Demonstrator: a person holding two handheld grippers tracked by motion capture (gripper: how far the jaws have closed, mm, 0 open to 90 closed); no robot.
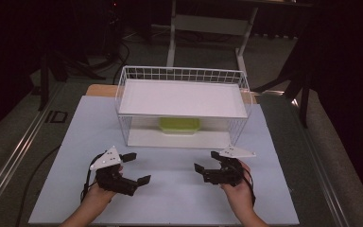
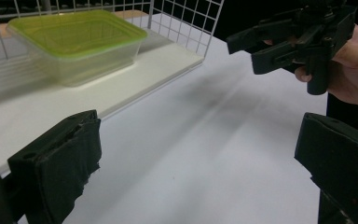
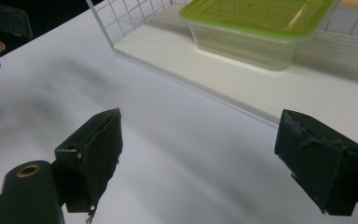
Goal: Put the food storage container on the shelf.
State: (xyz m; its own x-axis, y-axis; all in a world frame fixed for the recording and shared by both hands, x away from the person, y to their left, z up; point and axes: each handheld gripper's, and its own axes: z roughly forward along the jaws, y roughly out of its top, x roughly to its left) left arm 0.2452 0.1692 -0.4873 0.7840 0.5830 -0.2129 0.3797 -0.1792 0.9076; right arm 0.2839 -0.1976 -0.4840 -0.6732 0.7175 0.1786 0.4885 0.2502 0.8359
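A clear plastic container with a green lid [image 1: 179,125] sits on the lower shelf of a white wire rack [image 1: 123,82] at the middle of the table. The left gripper view has the container [image 2: 74,44] at upper left, and the right gripper view has it [image 3: 256,25] at the top. My left gripper [image 1: 138,168] rests low over the table in front of the rack, open and empty, jaws wide [image 2: 198,158]. My right gripper [image 1: 207,161] mirrors it on the right, also open and empty [image 3: 205,158]. Both stand well short of the container.
The rack has a solid white top shelf [image 1: 182,97] above the container, and its front is open. A pale sheet [image 1: 170,198] covers the table. Behind the table stand a desk frame [image 1: 208,28] and dark stands. The right gripper [image 2: 244,51] appears in the left gripper view.
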